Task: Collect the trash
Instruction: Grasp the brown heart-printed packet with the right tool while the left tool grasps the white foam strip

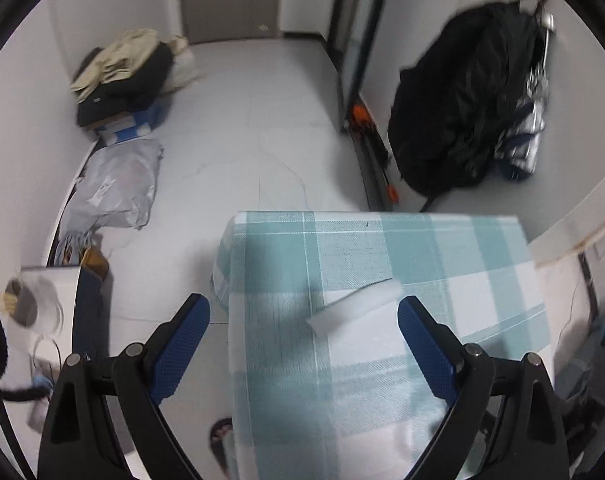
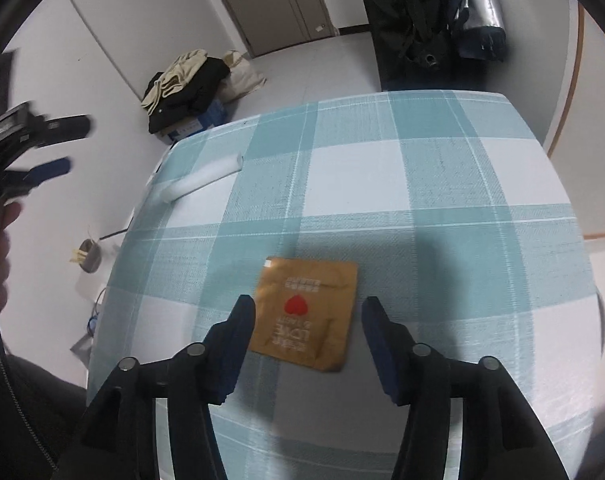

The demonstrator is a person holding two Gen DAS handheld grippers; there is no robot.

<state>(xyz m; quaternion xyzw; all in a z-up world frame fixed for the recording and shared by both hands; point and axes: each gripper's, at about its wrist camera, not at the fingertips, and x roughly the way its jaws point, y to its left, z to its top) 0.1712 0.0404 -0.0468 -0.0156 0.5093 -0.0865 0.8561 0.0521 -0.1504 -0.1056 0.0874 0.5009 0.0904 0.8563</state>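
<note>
Room: pale floor, table [image 2: 422, 176] under a teal check cloth.
Foam strip [image 1: 354, 306]: near the table's left edge, untouched.
Brown packet [image 2: 306, 312]: flat near the table's front edge.
Left gripper [image 1: 302, 332]: jaws wide apart, empty, above the table's left edge, foam strip ahead.
Right gripper [image 2: 308, 320]: jaws apart, straddling the packet, not pressing it.
Progress: judged early; both pieces uncollected.
Containers: no bin visible; grey cup [image 2: 89, 258] on the floor left of the table holds pale sticks.
</note>
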